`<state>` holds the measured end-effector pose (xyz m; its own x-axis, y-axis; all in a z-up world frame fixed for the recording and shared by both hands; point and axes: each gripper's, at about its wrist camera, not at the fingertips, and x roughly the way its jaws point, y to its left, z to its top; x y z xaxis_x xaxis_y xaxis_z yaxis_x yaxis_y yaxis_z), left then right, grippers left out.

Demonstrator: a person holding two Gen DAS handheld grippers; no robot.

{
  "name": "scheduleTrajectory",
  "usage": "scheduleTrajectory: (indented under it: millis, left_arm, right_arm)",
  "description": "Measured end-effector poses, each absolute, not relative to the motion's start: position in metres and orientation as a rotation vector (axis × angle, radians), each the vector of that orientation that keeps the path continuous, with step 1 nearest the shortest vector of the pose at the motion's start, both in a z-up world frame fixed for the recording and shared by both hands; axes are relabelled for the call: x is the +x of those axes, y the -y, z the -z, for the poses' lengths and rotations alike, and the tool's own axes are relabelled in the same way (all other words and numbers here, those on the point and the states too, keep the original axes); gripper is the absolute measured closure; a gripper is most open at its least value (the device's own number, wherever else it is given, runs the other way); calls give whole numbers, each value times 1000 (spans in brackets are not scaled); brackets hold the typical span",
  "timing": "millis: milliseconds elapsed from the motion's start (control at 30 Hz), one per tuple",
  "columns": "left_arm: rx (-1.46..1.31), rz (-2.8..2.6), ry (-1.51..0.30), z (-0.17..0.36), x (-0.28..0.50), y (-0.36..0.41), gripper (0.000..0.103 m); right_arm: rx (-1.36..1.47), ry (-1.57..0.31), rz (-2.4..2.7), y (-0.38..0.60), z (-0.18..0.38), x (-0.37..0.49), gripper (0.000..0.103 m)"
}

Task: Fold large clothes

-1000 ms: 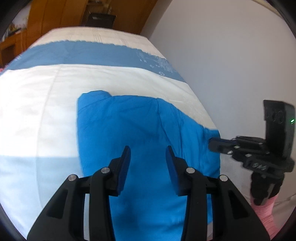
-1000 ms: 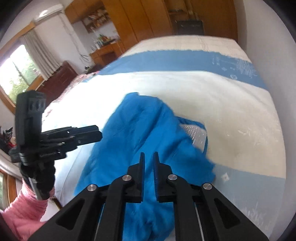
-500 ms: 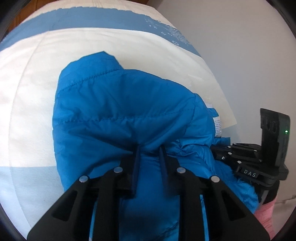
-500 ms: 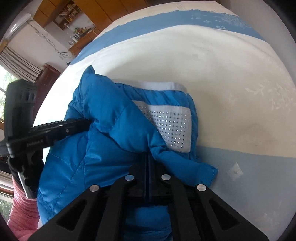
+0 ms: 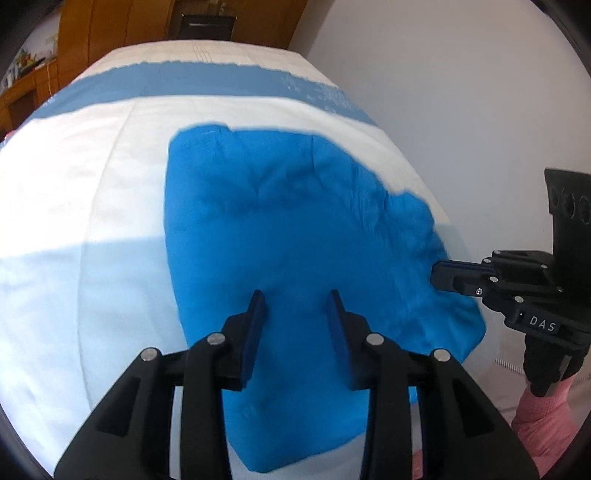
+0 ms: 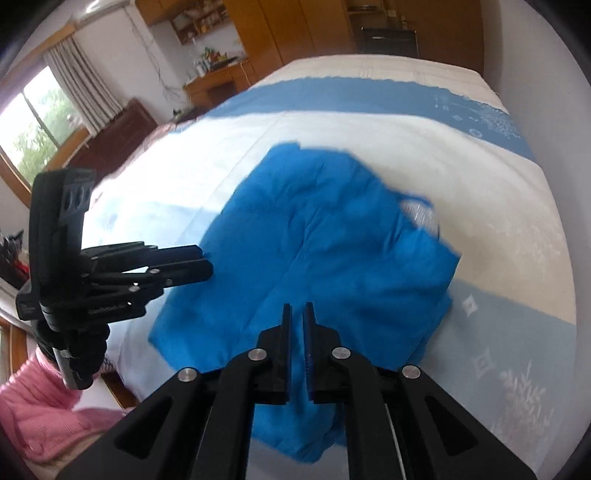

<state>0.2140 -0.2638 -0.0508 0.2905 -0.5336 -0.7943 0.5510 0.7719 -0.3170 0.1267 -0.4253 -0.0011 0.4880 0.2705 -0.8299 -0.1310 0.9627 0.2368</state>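
Bright blue puffy padded jacket lies folded on the white-and-blue striped bedspread, centre frame. Left gripper above it, jaws opening, nothing between. Right gripper at 3 o'clock, fingers opening slightly, nearly together, empty. Judgement: regrip the near hem at 6 o'clock with both, fold away evenly.

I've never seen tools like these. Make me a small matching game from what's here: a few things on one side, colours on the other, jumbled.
Things:
1. jacket
2. sleeve
3. left gripper
4. cupboards

Colours:
a. black
b. brown wood
c. bright blue
d. pink

Pairs: 1-c, 2-d, 3-a, 4-b
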Motion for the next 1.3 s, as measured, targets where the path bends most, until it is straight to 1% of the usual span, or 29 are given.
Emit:
scheduleTrajectory:
  millis: [33,167,233,333,667,833,900,933,967,1000,1033,1067,1100,1133,1167,1233,1300]
  left_arm:
    - [29,722,-1042,55,212,264,70]
    - [40,734,-1059,73,213,272,69]
    - [62,732,-1052,83,212,274,69]
    - [65,719,-1043,89,209,274,69]
    - [46,699,-1013,94,195,271,69]
    - [31,705,-1004,84,193,265,68]
    - [16,708,-1000,77,192,257,67]
    - [14,706,-995,74,190,253,63]
    - [13,700,-987,70,188,249,61]
    - [14,685,-974,65,186,243,55]
    - [15,675,-962,61,185,239,49]
    - [18,666,-941,57,183,234,46]
    - [22,659,-927,53,181,230,39]
    - [26,652,-914,49,178,227,33]
    - [27,647,-897,46,177,222,31]
    - [25,642,-875,41,177,215,21]
    - [19,640,-869,38,176,210,17]
  right_arm:
    - [152,-1043,-245,424,4,125,96]
    - [193,-1099,-228,437,30,123,102]
    - [229,-1130,-237,440,50,127,103]
    - [245,-1133,-235,438,66,133,103]
    - [284,-1083,-236,440,76,131,103]
    - [315,-1082,-236,444,71,128,103]
    - [323,-1066,-247,444,63,122,101]
    - [309,-1052,-248,444,58,119,97]
    - [302,-1033,-251,443,52,116,89]
    - [302,-1017,-257,443,47,113,83]
    - [306,-997,-266,443,41,109,70]
    - [315,-964,-280,444,31,104,60]
    - [317,-948,-280,444,26,101,56]
    - [311,-930,-269,445,20,99,45]
    - [295,-913,-237,445,14,98,29]
    - [256,-864,-148,451,3,91,18]
    - [258,-845,-114,459,-1,88,16]
